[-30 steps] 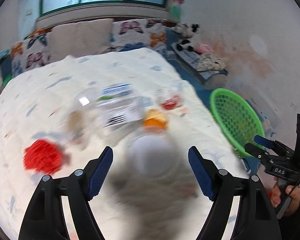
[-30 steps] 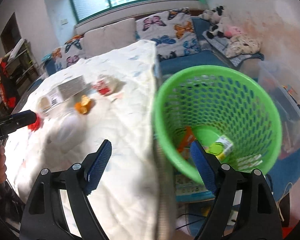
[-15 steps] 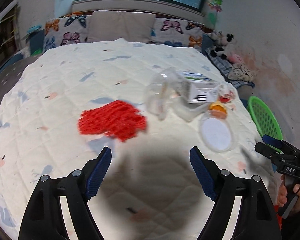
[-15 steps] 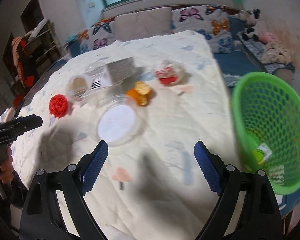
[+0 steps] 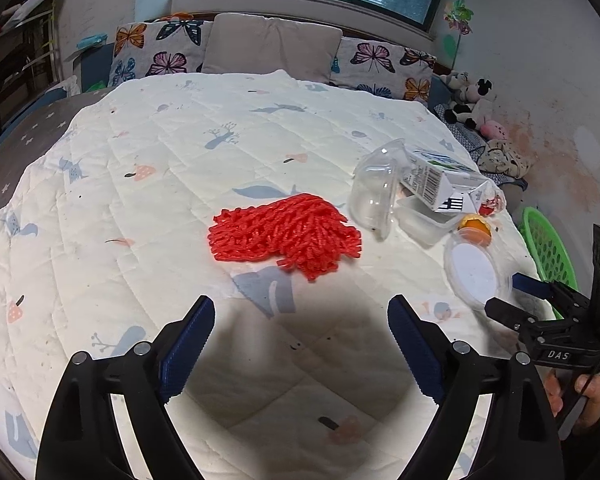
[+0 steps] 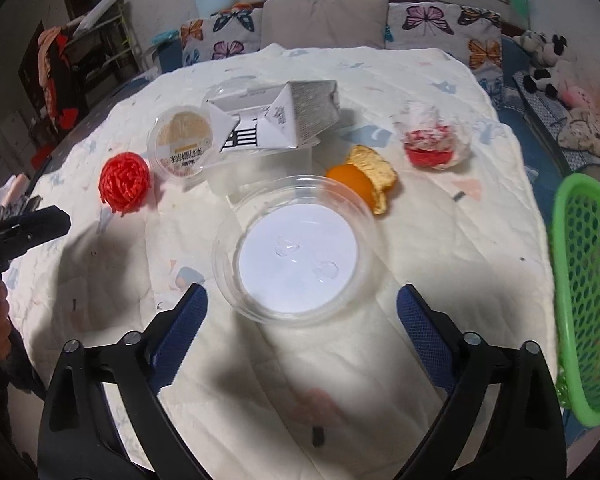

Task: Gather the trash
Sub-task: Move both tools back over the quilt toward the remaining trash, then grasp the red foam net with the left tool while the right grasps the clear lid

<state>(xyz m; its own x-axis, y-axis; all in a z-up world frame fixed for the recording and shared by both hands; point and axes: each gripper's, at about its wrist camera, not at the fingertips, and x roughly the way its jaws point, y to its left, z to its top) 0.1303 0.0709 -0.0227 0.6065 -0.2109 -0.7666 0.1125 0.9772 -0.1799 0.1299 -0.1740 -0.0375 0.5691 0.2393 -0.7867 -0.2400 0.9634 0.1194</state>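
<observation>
The left hand-held gripper (image 5: pixel 300 344) now hangs with its fingers apart and empty above the quilted bed (image 5: pixel 148 184), the red mesh net (image 5: pixel 286 234) at 12 o'clock and nearer than half a second ago. The right hand-held gripper (image 6: pixel 302 330), also spread and empty, has closed in on the clear round lid (image 6: pixel 296 256), now at 12 o'clock. Orange peel (image 6: pixel 364 180) touches the lid's 1 o'clock rim; the milk carton (image 6: pixel 284 118) lies beyond. The green basket (image 6: pixel 584 292) sits at 3 o'clock, less of it in view.
</observation>
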